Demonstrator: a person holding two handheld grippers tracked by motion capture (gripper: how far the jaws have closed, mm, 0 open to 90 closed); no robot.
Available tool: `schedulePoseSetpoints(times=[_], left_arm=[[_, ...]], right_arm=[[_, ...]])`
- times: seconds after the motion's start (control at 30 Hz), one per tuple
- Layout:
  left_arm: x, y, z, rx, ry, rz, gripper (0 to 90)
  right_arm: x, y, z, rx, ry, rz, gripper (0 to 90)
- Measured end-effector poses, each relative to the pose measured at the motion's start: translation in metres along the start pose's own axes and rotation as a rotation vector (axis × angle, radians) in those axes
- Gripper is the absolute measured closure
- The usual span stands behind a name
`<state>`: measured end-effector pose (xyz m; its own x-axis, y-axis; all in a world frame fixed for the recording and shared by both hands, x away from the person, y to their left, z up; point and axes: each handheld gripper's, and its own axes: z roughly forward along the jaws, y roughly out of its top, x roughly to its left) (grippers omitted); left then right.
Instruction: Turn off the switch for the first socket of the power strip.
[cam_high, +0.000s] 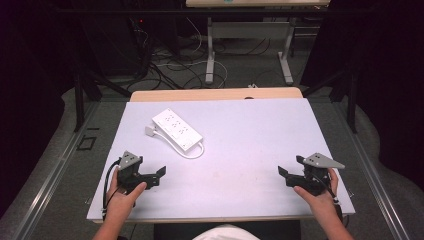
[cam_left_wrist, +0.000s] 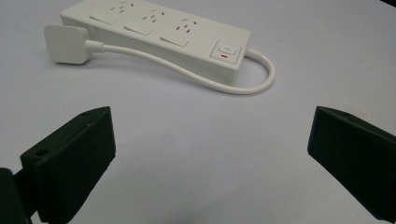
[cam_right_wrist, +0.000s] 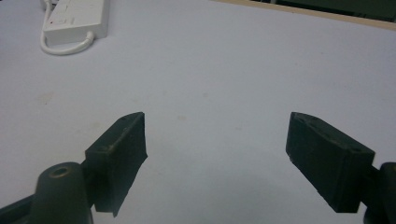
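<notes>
I am inspecting a white power strip (cam_high: 177, 130): three socket groups, a switch with a red mark at one end, and its short white cable (cam_left_wrist: 187, 70) looping back to a flat white plug (cam_left_wrist: 65, 43) lying just beside it. It is lying at about ten o'clock on the pale table (cam_high: 250, 145), well apart from both tools. I am holding the left gripper (cam_high: 157, 176) at seven o'clock, jaws spread and empty; the right gripper (cam_high: 286, 175) at four o'clock is likewise spread. Cables are trailing over the grey floor (cam_high: 240, 70) beyond
</notes>
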<state>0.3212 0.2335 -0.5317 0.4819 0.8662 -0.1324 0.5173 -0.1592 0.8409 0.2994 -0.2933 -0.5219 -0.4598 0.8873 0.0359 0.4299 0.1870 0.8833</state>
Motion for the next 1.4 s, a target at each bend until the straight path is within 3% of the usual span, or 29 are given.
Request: schedulePoseSetpoints(times=[0.17,0.3,0.53,0.73,1.07,1.4], left_arm=[[0.001,0.001,-0.002,-0.005,0.014,-0.011,1.6],[0.002,0.000,-0.001,0.009,0.015,-0.017,1.5],[0.003,-0.001,-0.002,0.009,0.017,-0.028,1.5],[0.006,0.001,0.000,0.021,-0.003,-0.080,0.3],[-0.003,0.009,0.004,0.030,-0.002,-0.030,4.1],[-0.004,0.027,0.000,0.025,0.000,-0.044,14.1]], right_arm=[[-0.001,-0.005,0.000,-0.005,0.003,-0.012,19.6],[-0.003,-0.008,0.002,-0.008,-0.003,0.017,19.5],[-0.007,-0.010,0.001,-0.001,0.000,0.012,19.5],[-0.008,-0.012,0.001,0.013,-0.005,0.027,19.1],[-0.008,-0.013,0.003,0.012,0.005,0.023,18.9],[-0.007,-0.013,0.003,0.021,0.013,0.027,18.5]])
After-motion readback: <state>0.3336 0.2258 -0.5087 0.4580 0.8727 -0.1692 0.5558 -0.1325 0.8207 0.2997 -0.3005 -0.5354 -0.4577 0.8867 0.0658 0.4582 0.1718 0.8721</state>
